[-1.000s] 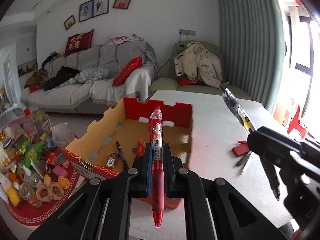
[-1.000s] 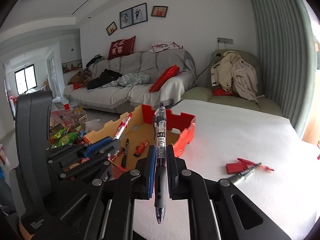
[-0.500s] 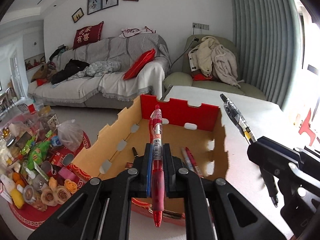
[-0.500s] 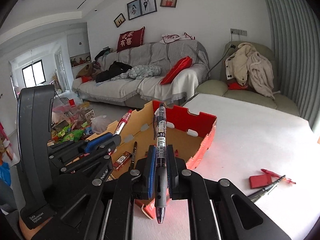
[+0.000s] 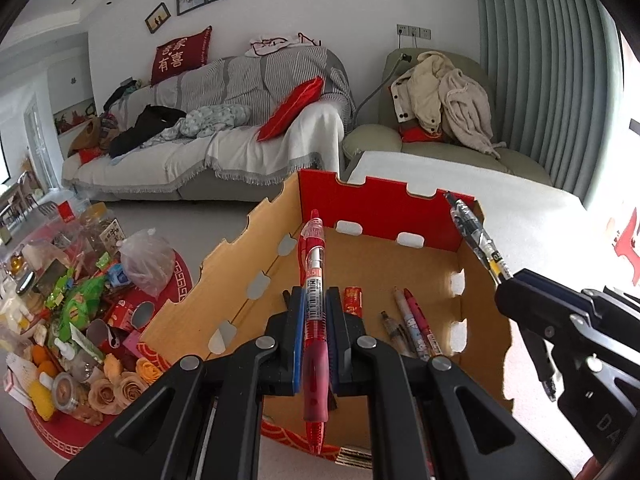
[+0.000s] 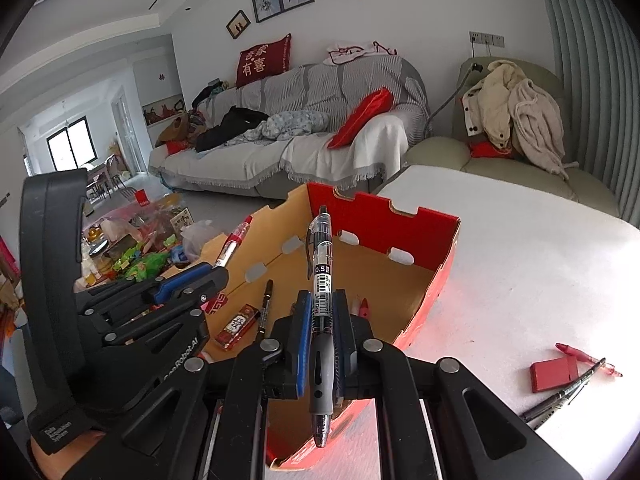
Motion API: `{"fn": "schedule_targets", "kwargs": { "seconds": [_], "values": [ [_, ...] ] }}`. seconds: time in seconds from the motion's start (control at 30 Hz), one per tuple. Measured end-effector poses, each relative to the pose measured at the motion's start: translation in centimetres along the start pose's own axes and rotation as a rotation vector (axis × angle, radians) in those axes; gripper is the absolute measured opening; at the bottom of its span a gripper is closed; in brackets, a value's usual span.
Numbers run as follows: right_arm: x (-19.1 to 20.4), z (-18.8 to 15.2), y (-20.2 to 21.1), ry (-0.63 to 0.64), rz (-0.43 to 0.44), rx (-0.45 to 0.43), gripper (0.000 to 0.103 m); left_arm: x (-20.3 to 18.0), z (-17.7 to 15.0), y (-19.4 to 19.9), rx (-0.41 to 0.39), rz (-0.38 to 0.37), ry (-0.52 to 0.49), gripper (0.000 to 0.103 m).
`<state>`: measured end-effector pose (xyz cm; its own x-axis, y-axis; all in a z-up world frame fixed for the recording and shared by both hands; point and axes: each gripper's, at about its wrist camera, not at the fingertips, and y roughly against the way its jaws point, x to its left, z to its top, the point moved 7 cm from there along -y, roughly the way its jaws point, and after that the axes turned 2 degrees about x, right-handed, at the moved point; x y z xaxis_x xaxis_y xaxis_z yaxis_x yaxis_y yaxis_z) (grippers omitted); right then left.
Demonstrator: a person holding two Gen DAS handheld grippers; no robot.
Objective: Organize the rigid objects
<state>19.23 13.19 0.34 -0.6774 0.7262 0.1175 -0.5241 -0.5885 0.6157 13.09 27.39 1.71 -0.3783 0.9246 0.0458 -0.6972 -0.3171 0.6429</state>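
My left gripper (image 5: 315, 312) is shut on a red gel pen (image 5: 314, 312) that stands nearly upright between its pads, over the near part of an open cardboard box (image 5: 384, 208) with red outer walls. My right gripper (image 6: 322, 320) is shut on a black gel pen (image 6: 322, 312), also upright, over the box's near right corner (image 6: 440, 276). Each gripper shows in the other's view: the right gripper (image 5: 505, 285) at the right edge, the left gripper (image 6: 216, 274) at the left. Inside the box lie several pens (image 5: 412, 322) and a small red packet (image 6: 237, 326).
The box sits at the left edge of a white table (image 6: 520, 264). A red card (image 6: 554, 374), a red pen (image 6: 586, 354) and a dark pen (image 6: 560, 398) lie on the table at the right. Cluttered snacks and bottles (image 5: 72, 320) stand on a low surface to the left; a sofa (image 5: 240, 132) is behind.
Both grippers have moved forward and lower toward the box, still holding their pens. The box now fills more of both views, and the pens hang over its inside.
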Motion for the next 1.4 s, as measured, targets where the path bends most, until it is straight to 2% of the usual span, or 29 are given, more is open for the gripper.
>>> {"fn": "schedule_targets", "kwargs": {
  "seconds": [0.73, 0.77, 0.8, 0.83, 0.9, 1.03, 1.13, 1.2, 1.23, 1.3, 1.4],
  "values": [
    [-0.7, 0.2, -3.5, -0.028, 0.015, 0.07, 0.011, 0.7, 0.0, -3.1, 0.064, 0.02, -0.008, 0.011],
    [-0.8, 0.2, -3.8, -0.032, 0.013, 0.079, 0.012, 0.8, 0.0, -3.2, 0.069, 0.022, -0.01, 0.012],
    [-0.9, 0.2, -3.8, -0.038, 0.013, 0.08, 0.012, 0.9, -0.1, -3.3, 0.07, 0.024, -0.009, 0.02],
    [-1.1, 0.3, -3.7, -0.044, 0.012, 0.074, 0.012, 1.1, -0.2, -3.3, 0.069, 0.027, -0.007, 0.036],
    [-1.5, 0.3, -3.4, -0.055, -0.001, 0.065, 0.012, 1.5, -0.2, -3.1, 0.062, 0.034, 0.006, 0.055],
    [-3.3, -0.1, -1.3, -0.099, -0.026, 0.029, 0.012, 0.8, -0.2, -1.3, 0.034, -0.004, 0.014, 0.055],
    [-5.8, -1.2, 1.7, -0.147, -0.077, -0.02, 0.013, -2.0, -0.1, 1.1, -0.004, -0.08, -0.022, 0.055],
    [-8.1, -2.7, 3.7, -0.167, -0.144, -0.038, 0.059, -5.3, -0.4, 2.9, -0.029, -0.144, -0.075, 0.055],
    [-9.8, -3.8, 4.7, -0.188, -0.199, -0.042, 0.09, -6.8, -0.7, 3.7, -0.039, -0.169, -0.098, 0.055],
    [-12.3, -5.6, 6.5, -0.223, -0.257, -0.069, 0.09, -10.5, -1.5, 5.1, -0.05, -0.231, -0.159, 0.055],
    [-16.3, -8.5, 8.3, -0.275, -0.329, -0.035, 0.09, -16.3, -2.9, 6.9, -0.057, -0.327, -0.263, 0.055]
  ]
}}
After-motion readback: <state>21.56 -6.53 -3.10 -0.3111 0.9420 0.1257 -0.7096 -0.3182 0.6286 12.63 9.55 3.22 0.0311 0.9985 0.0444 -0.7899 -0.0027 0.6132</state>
